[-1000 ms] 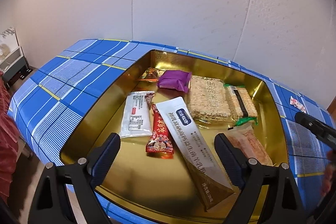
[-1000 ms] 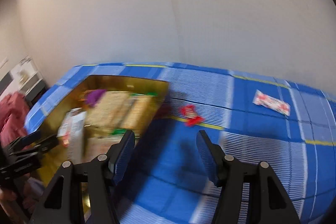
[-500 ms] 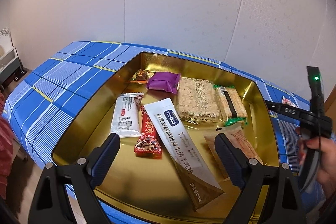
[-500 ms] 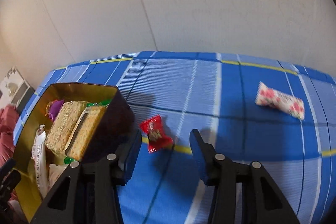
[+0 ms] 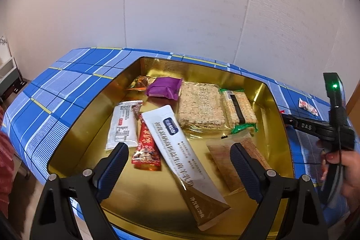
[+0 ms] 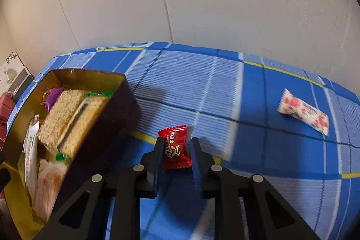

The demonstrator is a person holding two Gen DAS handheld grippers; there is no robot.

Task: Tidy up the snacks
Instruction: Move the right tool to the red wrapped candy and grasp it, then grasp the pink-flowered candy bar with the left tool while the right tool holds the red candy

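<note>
Clamping the red candy (image 6: pixel 176 147), the right gripper (image 6: pixel 175 151) shows what the wide-open left gripper's (image 5: pixel 178 169) view misses.
</note>
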